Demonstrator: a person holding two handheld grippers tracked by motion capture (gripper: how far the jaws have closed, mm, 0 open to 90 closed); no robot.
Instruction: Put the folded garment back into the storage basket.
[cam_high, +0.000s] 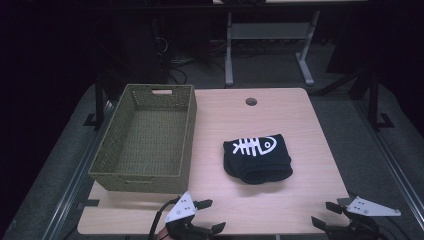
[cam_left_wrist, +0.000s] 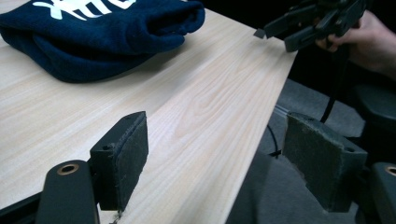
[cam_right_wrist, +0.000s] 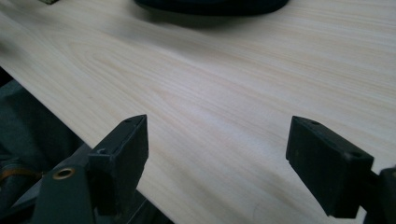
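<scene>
Garment (cam_high: 257, 159) folded, white fish-skeleton print, no readable writing, left gripper (cam_high: 212, 216) and right gripper (cam_high: 325, 215) jaws wide, empty.

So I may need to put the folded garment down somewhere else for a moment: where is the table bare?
Bare wood runs along the near edge between the left gripper and right gripper, both open, and in front of the folded dark garment. The far strip around the round hole and the table's right margin are free too. The woven basket crowds the left side.
</scene>
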